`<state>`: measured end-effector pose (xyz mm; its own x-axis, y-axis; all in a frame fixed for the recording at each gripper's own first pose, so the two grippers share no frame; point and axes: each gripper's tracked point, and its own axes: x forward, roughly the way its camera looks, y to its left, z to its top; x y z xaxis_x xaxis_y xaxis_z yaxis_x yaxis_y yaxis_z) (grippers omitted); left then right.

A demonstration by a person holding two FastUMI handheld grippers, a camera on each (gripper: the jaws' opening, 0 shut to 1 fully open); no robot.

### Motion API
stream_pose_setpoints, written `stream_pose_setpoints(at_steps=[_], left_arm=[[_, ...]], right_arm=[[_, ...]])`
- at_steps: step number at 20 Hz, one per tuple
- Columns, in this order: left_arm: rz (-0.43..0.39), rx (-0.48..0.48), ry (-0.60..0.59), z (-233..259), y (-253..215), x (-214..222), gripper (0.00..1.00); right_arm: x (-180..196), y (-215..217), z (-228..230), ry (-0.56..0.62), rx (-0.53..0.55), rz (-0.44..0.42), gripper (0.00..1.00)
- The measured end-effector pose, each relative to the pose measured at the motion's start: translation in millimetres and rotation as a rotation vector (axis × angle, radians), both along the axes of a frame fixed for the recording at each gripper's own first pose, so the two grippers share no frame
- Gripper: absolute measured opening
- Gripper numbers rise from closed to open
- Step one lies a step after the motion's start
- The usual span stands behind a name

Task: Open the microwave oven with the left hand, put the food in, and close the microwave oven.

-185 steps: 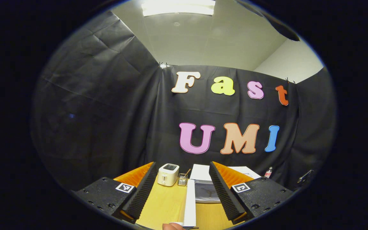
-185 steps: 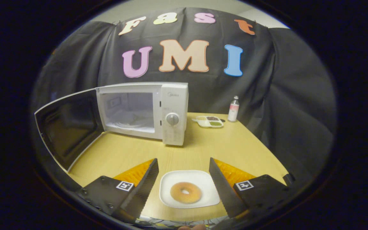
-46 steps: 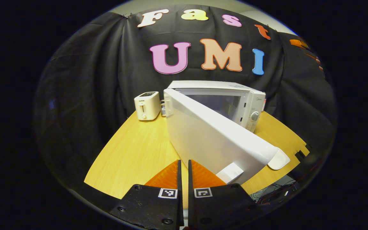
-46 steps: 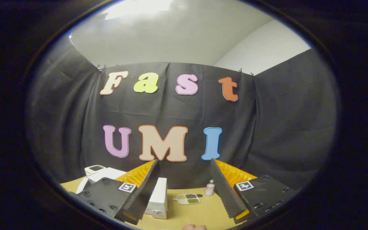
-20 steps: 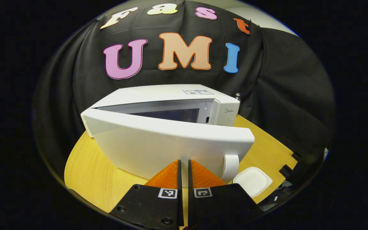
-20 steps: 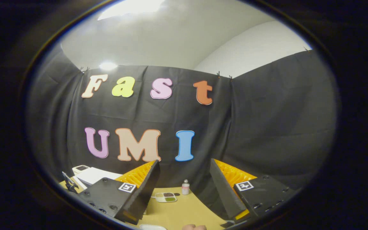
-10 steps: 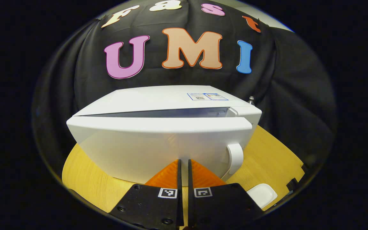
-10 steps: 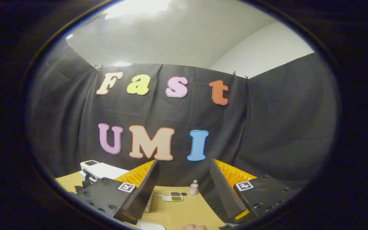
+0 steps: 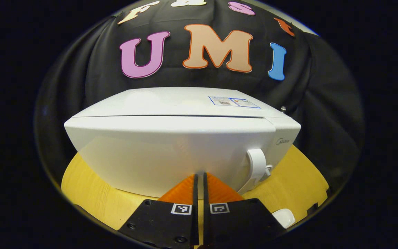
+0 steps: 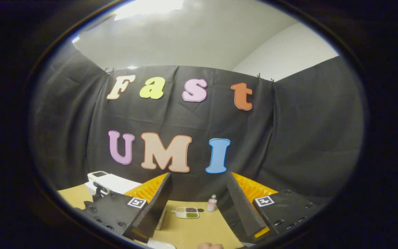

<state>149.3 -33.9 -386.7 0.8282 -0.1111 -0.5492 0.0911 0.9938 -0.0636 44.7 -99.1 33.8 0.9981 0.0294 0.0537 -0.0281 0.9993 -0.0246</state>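
The left gripper view sits close against the front of the microwave oven (image 9: 181,145), looking level and slightly down over its top toward the booth wall at 12 o'clock. The right gripper view is held farther back and tilted up, taking in wall and ceiling (image 10: 192,38), with the surface (image 10: 199,228) at 6 o'clock. Both views share the microwave oven (image 10: 114,183), the surface (image 9: 92,200) and the wall.
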Motion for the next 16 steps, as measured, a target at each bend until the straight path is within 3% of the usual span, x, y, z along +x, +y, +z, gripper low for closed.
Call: stream_pose_setpoints(at_steps=[1,3,5,7,10,16], left_arm=[[0.012,-0.026,0.057,-7,-7,-7,0.02],[0.02,-0.034,0.045,-6,-10,-5,0.08],[0.016,-0.019,0.044,-7,-9,-7,0.08],[0.011,-0.027,0.048,-8,-8,-8,0.08],[0.009,-0.019,0.038,-4,-9,-14,0.08],[-0.07,-0.016,-0.08,61,-16,-45,0.08]], right_arm=[[2,1,-1,0.003,0.004,0.009,0.94],[7,5,-2,0.003,0.003,0.018,1.0],[10,7,-3,0.004,-0.001,0.026,1.0],[11,10,-4,0.007,-0.004,0.03,0.94],[10,13,-4,0.015,-0.007,0.032,0.94],[4,21,-7,0.025,0.0,0.023,0.94]])
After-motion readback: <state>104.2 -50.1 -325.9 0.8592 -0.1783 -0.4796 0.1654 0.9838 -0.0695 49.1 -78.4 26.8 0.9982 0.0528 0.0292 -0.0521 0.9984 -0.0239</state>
